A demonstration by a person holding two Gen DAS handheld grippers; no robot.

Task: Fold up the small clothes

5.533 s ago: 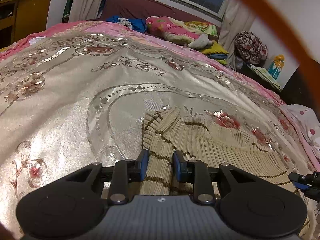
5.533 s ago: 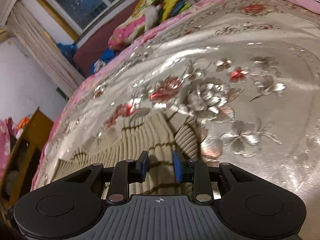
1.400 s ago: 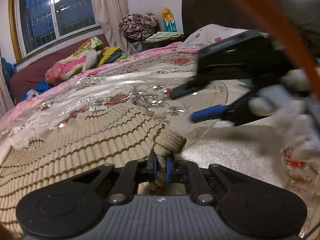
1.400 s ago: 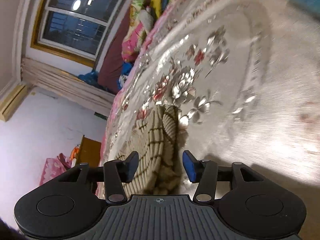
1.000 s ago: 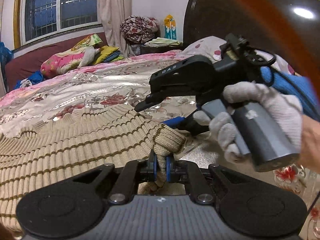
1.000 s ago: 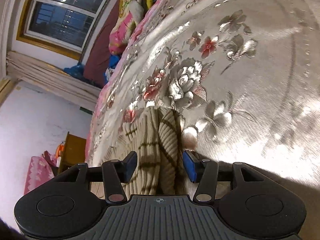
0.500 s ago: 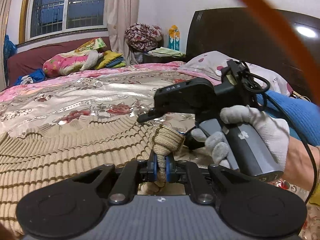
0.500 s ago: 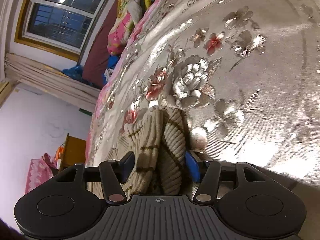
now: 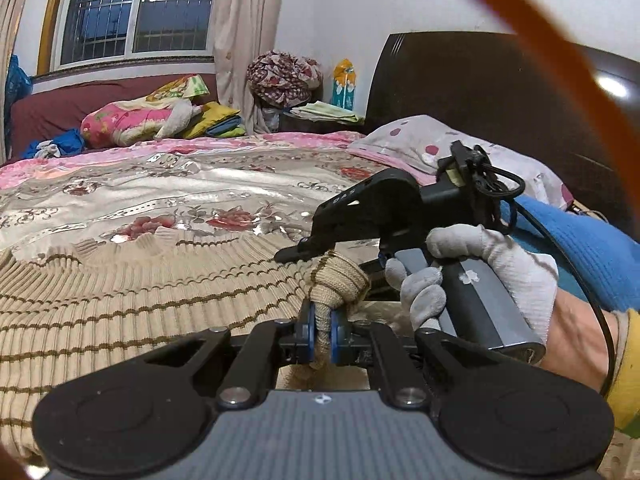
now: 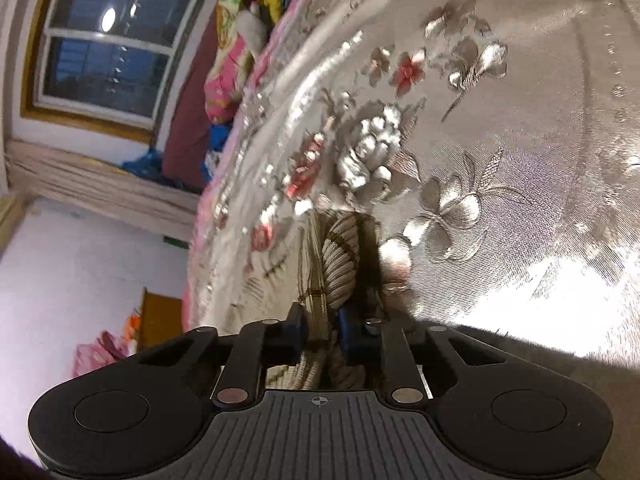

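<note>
Pinching hard, the left hand-held gripper (image 9: pixel 321 330) has its blue pads clamped on a bunched fold of the beige striped sweater (image 9: pixel 132 280), the knit bulging up in a knot just above the fingertips. The rest of the sweater lies spread flat to the left across the shiny floral bedspread (image 9: pixel 192 188), its brown stripes running across the bed. Right beside that knot, the right hand-held gripper (image 10: pixel 323 330) comes in from the other side, held by a hand in a white glove (image 9: pixel 480 268) with a blue sleeve (image 9: pixel 580 248) behind it. In its own view, its pads are closed on a rolled edge of the same knit, cloth squeezed between them and trailing forward onto the bedspread. Both tools meet at the sweater's right edge, nearly touching. A spotted pillow (image 9: pixel 424 144) rests near the dark headboard (image 9: pixel 500 92).
</note>
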